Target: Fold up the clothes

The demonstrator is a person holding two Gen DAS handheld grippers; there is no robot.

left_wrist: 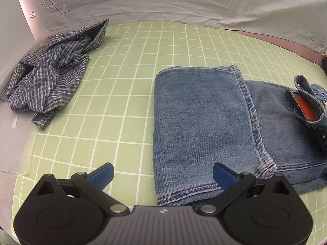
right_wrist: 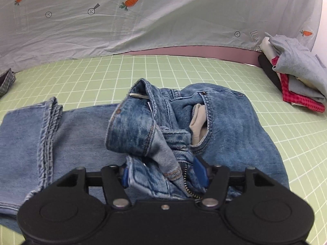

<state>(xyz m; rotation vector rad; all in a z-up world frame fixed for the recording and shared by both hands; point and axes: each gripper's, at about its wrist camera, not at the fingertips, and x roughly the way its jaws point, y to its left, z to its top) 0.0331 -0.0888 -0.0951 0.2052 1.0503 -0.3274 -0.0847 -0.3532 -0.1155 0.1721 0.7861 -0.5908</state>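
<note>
A: Quick pass, biggest first. What's the surface?

B: Green grid mat [left_wrist: 130,81] on the counter, with a carrot-print sheet [right_wrist: 163,24] hung behind it. The jeans [left_wrist: 196,122] lie across the middle of the mat, the leg end already folded over once, hems lying on top of the thigh section.

A: Other clothes?

B: A crumpled plaid shirt [left_wrist: 49,75] sits well apart at the far left of the mat, not folded. A folded stack of clothes [right_wrist: 296,71] is at the right edge, grey on top, red check under it.

A: My tools?

B: My left tool [left_wrist: 162,175] has its blue pads spread wide and is holding nothing; it hovers at the near edge of the folded leg panel. My right tool [right_wrist: 165,175] is clamped on the bunched waistband [right_wrist: 143,126] by the zipper [right_wrist: 187,180], with denim packed between the pads.

A: Step in hand?

B: I judge it's the second fold, bringing the waist end over onto the leg panel. To do it well, I'd carry the waist low and flat toward the hems and line up the edges. I'd use the left tool to pin the folded panel so it doesn't slide.

A: Risks?

B: The waistband is twisted and the pocket lining [right_wrist: 197,122] is poking out, so it may land lumpy.
</note>
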